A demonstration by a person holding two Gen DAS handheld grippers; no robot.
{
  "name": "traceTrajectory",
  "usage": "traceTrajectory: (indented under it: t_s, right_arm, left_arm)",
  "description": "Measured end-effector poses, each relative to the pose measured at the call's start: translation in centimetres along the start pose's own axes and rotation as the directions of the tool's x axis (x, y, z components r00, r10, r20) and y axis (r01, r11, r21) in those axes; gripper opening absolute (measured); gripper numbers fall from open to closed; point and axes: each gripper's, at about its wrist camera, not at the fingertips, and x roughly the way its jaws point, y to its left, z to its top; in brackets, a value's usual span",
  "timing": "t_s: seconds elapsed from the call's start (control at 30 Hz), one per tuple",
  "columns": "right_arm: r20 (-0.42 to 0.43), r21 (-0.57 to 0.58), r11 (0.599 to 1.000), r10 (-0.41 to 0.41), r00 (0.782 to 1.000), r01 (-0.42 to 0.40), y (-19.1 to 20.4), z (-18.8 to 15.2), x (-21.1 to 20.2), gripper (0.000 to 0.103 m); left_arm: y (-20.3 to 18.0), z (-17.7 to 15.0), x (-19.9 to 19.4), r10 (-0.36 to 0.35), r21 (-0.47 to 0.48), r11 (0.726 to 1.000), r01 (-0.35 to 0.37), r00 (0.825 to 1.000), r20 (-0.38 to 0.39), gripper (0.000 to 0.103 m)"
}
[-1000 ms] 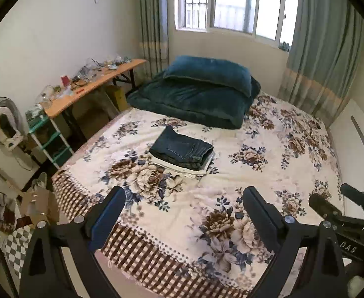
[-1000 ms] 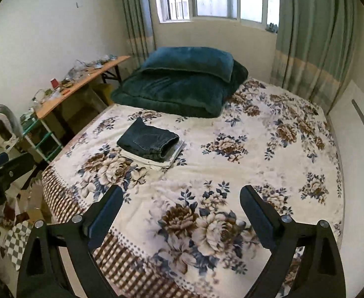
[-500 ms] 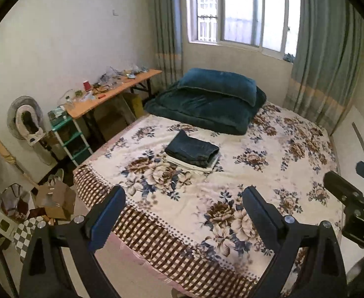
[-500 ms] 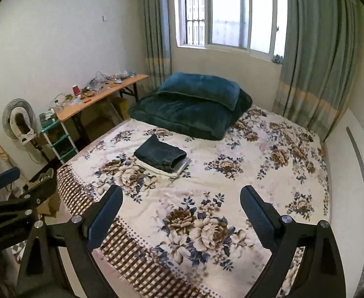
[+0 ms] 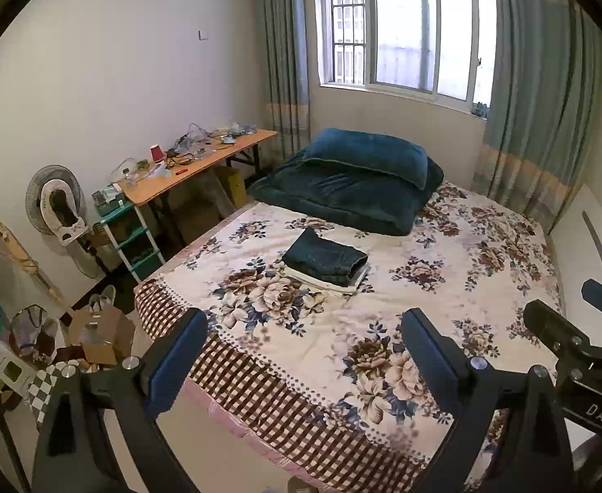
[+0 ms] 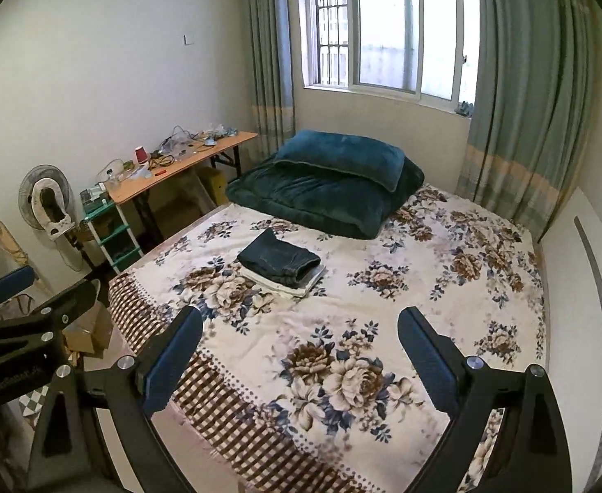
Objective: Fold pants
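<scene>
Dark blue jeans point(image 5: 325, 256) point(image 6: 278, 261) lie folded in a compact stack on top of folded pale garments point(image 5: 321, 281) point(image 6: 278, 283), on the left half of a floral bedspread point(image 5: 424, 287) point(image 6: 403, 287). My left gripper point(image 5: 303, 363) stands open, held back beyond the foot of the bed, nothing between its blue pads. My right gripper point(image 6: 299, 363) is open too and empty, equally far from the stack. The right gripper's frame shows at the right edge of the left wrist view, and the left one at the left edge of the right wrist view.
A dark teal folded quilt and pillow point(image 5: 354, 176) lie at the head of the bed under the window. A cluttered wooden desk point(image 5: 194, 164), a green shelf rack point(image 5: 130, 238) and a standing fan point(image 5: 56, 201) line the left wall. Boxes and bags point(image 5: 91, 332) litter the floor at the bed's left corner.
Both grippers have pulled back and up, away from the bed; the folded stack looks smaller and more floor and window show. The jeans have not moved.
</scene>
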Motion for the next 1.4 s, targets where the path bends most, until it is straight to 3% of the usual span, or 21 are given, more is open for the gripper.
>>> traceTrajectory:
  t_s: [0.13, 0.57, 1.1, 1.4]
  right_arm:
    - [0.001, 0.003, 1.0, 0.001, 1.0, -0.001, 0.1, -0.2, -0.2, 0.1]
    - [-0.018, 0.002, 1.0, -0.021, 1.0, 0.021, 0.5, -0.4, 1.5, 0.102]
    - [-0.178, -0.009, 0.999, -0.035, 0.983, 0.034, -2.1, 2.8, 14.6, 0.102]
    - [-0.197, -0.013, 0.999, -0.045, 0.979, 0.043, -1.6, 3.4, 18.1, 0.102]
  left_arm:
    - [-0.1, -0.1, 0.2, 0.008, -0.001, 1.0, -0.008, 1.0, -0.019, 0.101]
    - [0.1, 1.5, 4.4, 0.027, -0.037, 0.999, -0.03, 0.996, -0.079, 0.102]
    - [0.2, 2.0, 12.9, 0.075, -0.026, 0.996, -0.082, 0.978, -0.192, 0.102]
    - [0.6, 2.3, 14.8, 0.105, -0.017, 0.994, -0.11, 0.975, -0.195, 0.102]
